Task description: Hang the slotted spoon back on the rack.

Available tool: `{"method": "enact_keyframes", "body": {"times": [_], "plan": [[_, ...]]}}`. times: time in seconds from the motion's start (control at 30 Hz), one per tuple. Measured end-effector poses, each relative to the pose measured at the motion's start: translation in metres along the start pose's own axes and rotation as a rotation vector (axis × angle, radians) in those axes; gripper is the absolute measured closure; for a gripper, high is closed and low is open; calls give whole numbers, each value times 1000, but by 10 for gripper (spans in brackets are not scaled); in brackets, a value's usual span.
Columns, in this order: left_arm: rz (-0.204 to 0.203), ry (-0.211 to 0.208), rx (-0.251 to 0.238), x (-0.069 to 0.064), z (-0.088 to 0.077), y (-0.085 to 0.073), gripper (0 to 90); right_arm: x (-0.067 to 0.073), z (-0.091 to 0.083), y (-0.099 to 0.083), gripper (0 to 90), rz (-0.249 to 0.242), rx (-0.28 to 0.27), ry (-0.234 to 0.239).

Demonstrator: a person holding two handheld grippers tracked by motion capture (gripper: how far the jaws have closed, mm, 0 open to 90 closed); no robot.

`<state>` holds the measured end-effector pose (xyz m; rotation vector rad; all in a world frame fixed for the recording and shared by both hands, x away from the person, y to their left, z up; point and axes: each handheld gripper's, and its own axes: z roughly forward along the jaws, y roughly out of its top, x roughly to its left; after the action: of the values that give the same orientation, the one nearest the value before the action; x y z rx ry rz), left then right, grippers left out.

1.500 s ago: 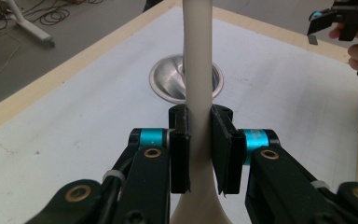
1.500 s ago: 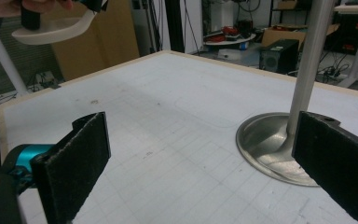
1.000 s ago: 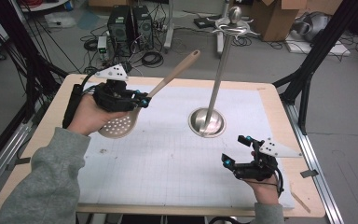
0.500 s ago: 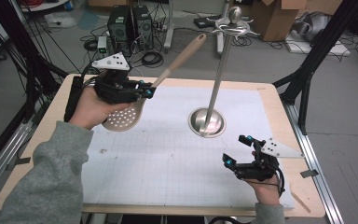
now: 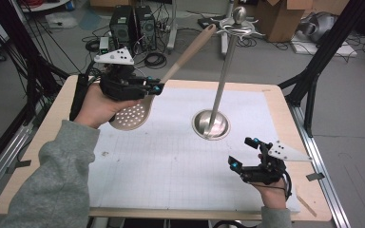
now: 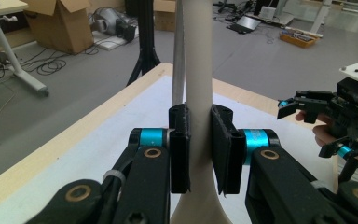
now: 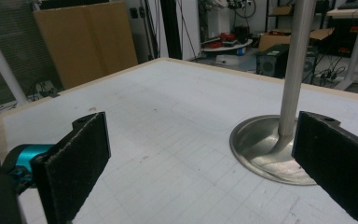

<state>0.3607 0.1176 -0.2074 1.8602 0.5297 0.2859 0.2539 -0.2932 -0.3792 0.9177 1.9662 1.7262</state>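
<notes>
Left claw (image 6: pixel 199 154) | clamped on slotted spoon (image 5: pixel 133 114) handle | right claw (image 7: pixel 200 163) wide

Wooden table (image 5: pixel 38 142); white grid mat (image 5: pixel 171 161); metal stand (image 5: pixel 211 124) on mat

High view: above the near edge, facing forward and down over the whole table (image 5: pixel 180 190). Left gripper view: close along own jaws, aimed rightward across the table toward the far-off right gripper (image 6: pixel 328 126). Right gripper view: low at the near right, facing left and far. Shared by all: the metal stand (image 5: pixel 218 95) (image 6: pixel 178 51) (image 7: pixel 294 70).
</notes>
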Motion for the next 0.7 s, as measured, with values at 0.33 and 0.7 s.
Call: {"method": "enact_keyframes", "body": {"times": [0.33, 0.7], "plan": [[0, -8, 12, -2, 9, 2, 778, -2, -2, 0, 31, -6, -8, -4], [-8, -12, 24, 1, 18, -1, 779, -3, -4, -1, 31, 3, -11, -10]]}}
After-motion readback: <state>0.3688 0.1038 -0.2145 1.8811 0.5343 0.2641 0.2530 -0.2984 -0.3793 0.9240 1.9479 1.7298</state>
